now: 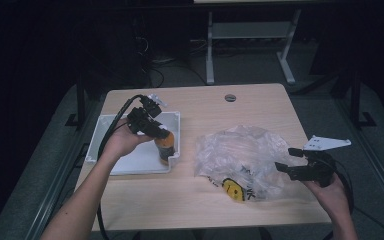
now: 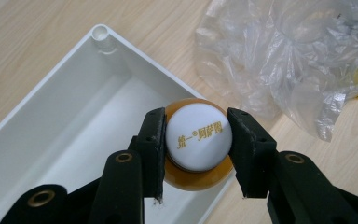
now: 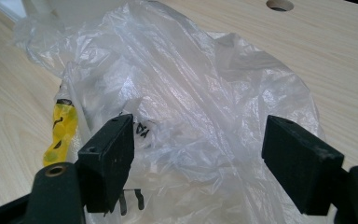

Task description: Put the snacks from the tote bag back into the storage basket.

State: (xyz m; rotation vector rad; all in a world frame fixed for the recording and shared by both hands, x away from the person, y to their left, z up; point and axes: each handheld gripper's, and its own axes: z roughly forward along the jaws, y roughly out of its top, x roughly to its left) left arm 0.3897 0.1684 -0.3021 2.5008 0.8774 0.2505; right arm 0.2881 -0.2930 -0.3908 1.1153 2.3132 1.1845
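Left gripper view: left gripper jaws clamp bottle by its cap over tray rim, so it may tip onto the edge; right gripper jaws gape at bag.

setting: a lab or test room, not a home. you sit at a light wood-laminate desk with a round cable hole near its far edge, upper centre of the high view. beyond it, at top centre, stands the white metal leg frame of a second desk on grey carpet. dark cables trail over the floor at upper left. the room around you is dim and bare. black metal rails run along both sides of your desk.
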